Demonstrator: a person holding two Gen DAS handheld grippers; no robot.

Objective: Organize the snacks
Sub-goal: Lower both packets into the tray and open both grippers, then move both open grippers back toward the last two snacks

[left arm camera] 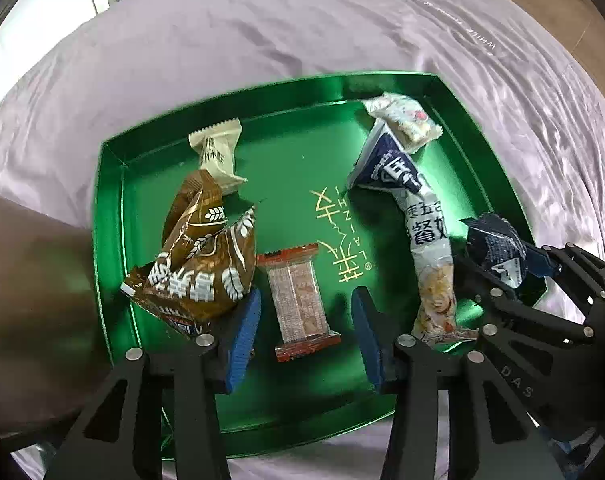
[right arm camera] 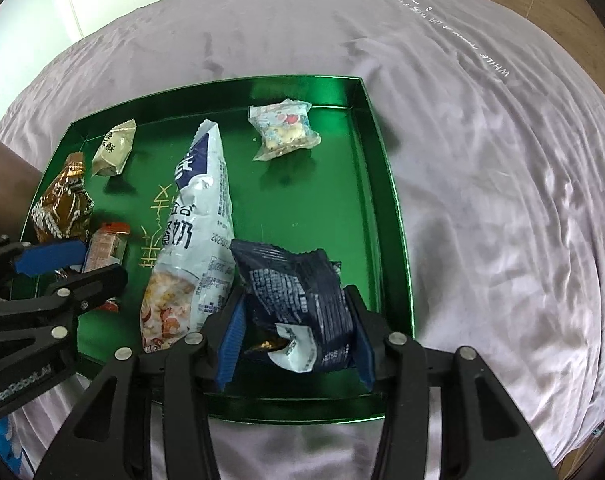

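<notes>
In the lower middle, the right gripper [right arm camera: 296, 336] is closed around a dark blue packet [right arm camera: 298, 296] over the green tray [right arm camera: 386, 208]. The left gripper [left arm camera: 304, 324] stands wide open around a red snack bar [left arm camera: 300, 304], holding nothing.

Near edge of the shiny green metal tray [left arm camera: 110, 240] sits behind the left gripper [left arm camera: 304, 334] arms. Right gripper [right arm camera: 296, 340] pads cover both sides of the dark navy crinkled snack packet [right arm camera: 298, 280]; contact under the pads not visible. Lower end of the long white-and-blue cereal milk pouch [right arm camera: 200, 240] is behind the right gripper's left finger [right arm camera: 230, 344]. Fine print on the packets is unreadable.
</notes>
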